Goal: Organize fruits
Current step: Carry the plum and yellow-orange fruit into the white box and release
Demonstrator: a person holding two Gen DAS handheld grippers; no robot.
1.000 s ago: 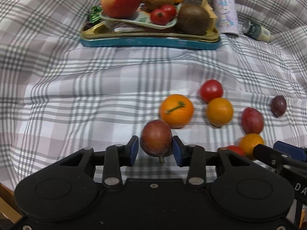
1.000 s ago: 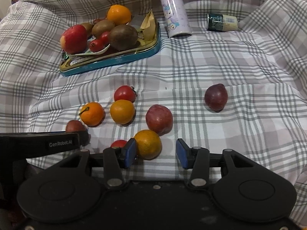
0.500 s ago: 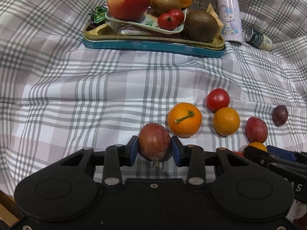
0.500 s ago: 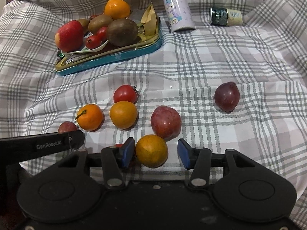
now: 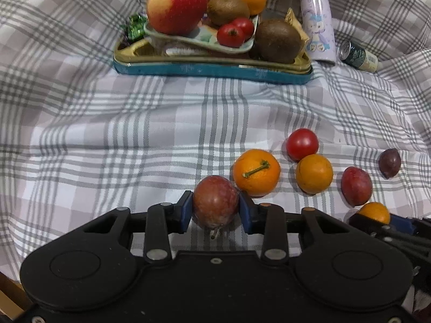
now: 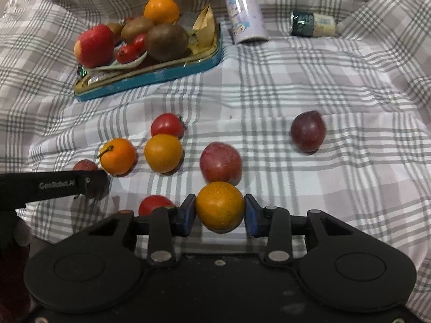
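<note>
Left view: fingers (image 5: 188,211) pinch the reddish fruit (image 5: 215,202) at its widest part; firm, smooth, could slip. Right view: fingers (image 6: 249,215) clamp the orange fruit (image 6: 219,206) just above the cloth (image 6: 323,80); don't squeeze hard.

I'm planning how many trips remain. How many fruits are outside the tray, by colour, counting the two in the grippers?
Orange fruits: 3 (one in right gripper)
Red fruits: 2
Reddish-purple fruits: 3 (one in left gripper)
Total: 8
</note>
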